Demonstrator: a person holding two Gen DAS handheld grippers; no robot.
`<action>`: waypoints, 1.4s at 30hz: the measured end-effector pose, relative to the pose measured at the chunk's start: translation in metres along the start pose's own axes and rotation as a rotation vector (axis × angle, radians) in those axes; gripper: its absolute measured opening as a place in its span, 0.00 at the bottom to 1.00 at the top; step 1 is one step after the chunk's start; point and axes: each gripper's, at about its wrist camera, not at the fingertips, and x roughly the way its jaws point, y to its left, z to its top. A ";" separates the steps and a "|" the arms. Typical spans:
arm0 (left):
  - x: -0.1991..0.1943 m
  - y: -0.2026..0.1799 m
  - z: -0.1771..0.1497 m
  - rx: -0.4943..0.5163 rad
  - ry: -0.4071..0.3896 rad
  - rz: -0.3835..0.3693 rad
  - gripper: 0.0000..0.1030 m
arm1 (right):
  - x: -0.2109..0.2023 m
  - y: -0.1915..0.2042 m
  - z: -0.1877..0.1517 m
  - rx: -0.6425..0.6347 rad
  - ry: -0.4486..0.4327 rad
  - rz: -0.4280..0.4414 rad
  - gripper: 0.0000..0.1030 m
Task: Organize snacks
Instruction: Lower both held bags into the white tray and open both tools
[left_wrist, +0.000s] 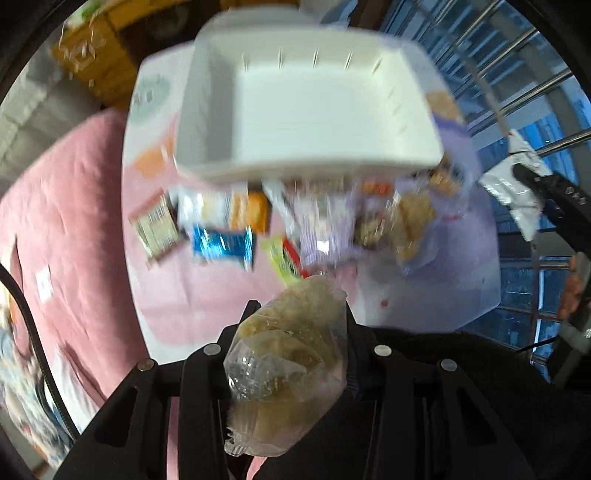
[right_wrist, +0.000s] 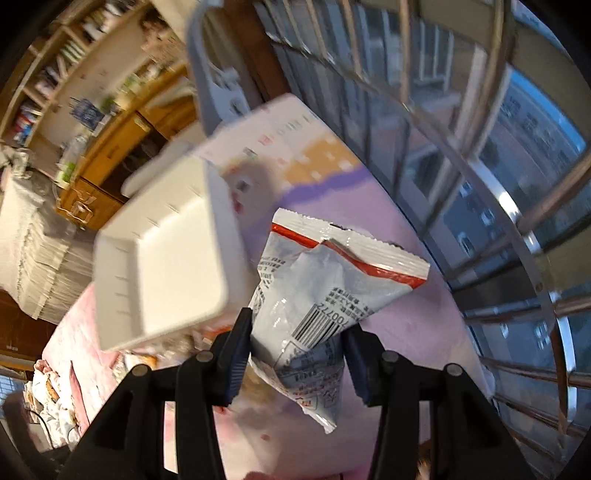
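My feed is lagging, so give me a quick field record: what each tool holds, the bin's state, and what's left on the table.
left tool: shut on clear-wrapped pastry
right tool: shut on white snack packet with red stripe
white plastic bin: on the table, interior looks empty
loose snacks: pile of wrapped items in front of the bin, blurred
table cover: pink and lilac cloth
image quality: motion blur in both views

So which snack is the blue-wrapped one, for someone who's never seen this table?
Find the white bin on the pink-covered table. A row of loose snacks lies just below its near wall. The blue packet sits left of centre there, the only shiny blue wrapper among orange and yellow ones.
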 end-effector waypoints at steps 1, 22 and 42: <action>-0.007 -0.002 0.002 0.016 -0.026 -0.003 0.37 | -0.005 0.008 -0.001 -0.004 -0.020 0.003 0.46; -0.041 0.014 0.093 0.134 -0.487 -0.109 0.39 | -0.004 0.130 -0.001 -0.228 -0.208 0.148 0.48; -0.039 0.027 0.045 -0.029 -0.482 -0.014 0.66 | 0.000 0.110 -0.013 -0.289 -0.111 0.211 0.57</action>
